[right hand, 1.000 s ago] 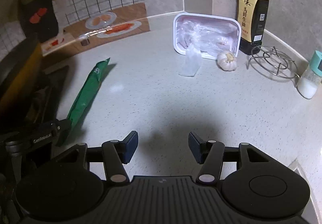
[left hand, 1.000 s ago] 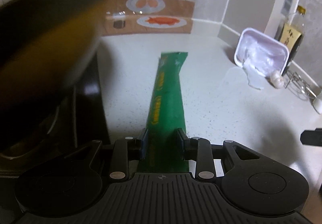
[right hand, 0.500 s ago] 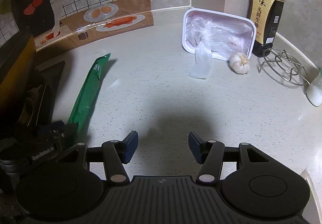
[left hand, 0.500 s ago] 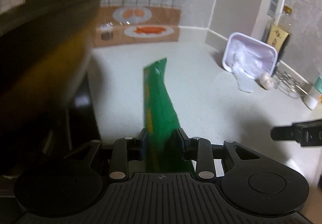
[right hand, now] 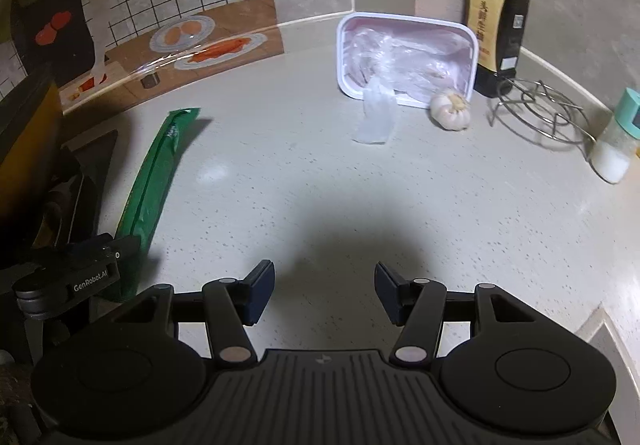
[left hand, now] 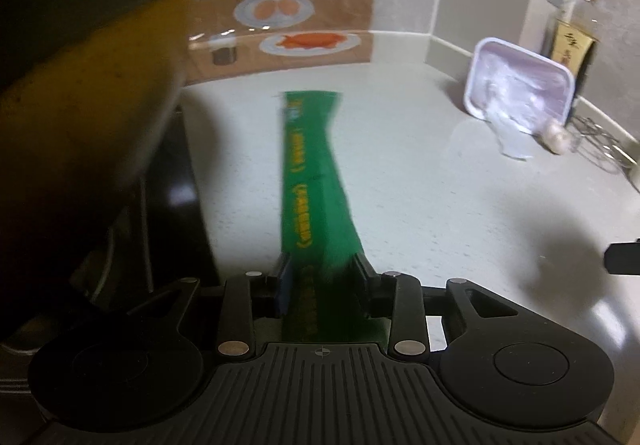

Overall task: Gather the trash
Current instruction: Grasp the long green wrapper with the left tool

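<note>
Progress check on the trash pickup: pretty early, I'd say. The left gripper (left hand: 322, 277) has the near end of the long green wrapper (left hand: 310, 173) sitting between its fingers, with the rest of it stretched out ahead over the table (left hand: 420, 181). The fingers have just been opening wider with the wrapper in between, and the shot is blurry, so I can't tell if the pads are actually pressing on it or just framing it. In the right wrist view the wrapper looks like it lies along the table beside the dark stove area, its far end pointing toward the wall sticker with the painted plates.

The right gripper (right hand: 324, 291) hangs over a bare patch of table with its fingers spread about halfway and nothing between them.

Still to collect, by my guess: the white plastic tray (right hand: 342, 57) leaning by the back corner, with crumpled clear film in it, and a loose scrap of clear plastic (right hand: 376, 117) just in front of it. The garlic bulb (right hand: 450, 111), soy sauce bottle (right hand: 498, 25), wire trivet (right hand: 540, 111) and salt shaker (right hand: 614, 141) look like keepers, not trash.

No bin or bag visible in either view, so nothing looks binned yet. Maybe 1 item in hand at best, 2 more waiting.
</note>
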{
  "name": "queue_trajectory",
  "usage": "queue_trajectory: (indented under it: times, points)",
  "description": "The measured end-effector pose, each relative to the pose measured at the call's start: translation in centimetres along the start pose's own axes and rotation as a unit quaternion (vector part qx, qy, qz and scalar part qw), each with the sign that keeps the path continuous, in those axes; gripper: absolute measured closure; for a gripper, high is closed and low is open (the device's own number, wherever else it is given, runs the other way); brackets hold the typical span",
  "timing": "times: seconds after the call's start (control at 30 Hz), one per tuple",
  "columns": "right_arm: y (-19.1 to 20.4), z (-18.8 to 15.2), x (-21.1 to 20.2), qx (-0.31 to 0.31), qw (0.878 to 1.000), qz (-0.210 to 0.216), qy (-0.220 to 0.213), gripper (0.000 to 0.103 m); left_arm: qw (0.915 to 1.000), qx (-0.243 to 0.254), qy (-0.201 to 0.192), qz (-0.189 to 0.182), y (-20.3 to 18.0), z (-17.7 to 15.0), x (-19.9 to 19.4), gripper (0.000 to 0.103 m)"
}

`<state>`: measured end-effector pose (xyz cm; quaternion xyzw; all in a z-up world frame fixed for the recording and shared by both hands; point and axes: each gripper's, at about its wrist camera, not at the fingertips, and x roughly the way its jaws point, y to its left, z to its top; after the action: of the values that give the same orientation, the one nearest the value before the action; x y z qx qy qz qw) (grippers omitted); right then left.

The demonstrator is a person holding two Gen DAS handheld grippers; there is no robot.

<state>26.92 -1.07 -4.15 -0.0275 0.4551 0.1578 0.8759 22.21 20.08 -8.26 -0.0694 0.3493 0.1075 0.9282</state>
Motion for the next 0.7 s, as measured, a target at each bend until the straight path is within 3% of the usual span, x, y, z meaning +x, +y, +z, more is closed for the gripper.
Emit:
queue_trajectory:
  times: [0.47, 0.7]
  points:
    - [-2.2, -2.2, -0.9, 0.016, 1.000, 0.025, 0.007, 0.047, 0.9976, 0.016, 0.032, -0.059, -3.0, -3.2, -3.4, 0.066]
    - [-3.2, -3.6, -1.3, 0.028, 0.998, 0.055, 0.010, 0.047, 0.9967, 0.030, 0.050, -0.055, -4.8, -5.2, -5.7, 0.066]
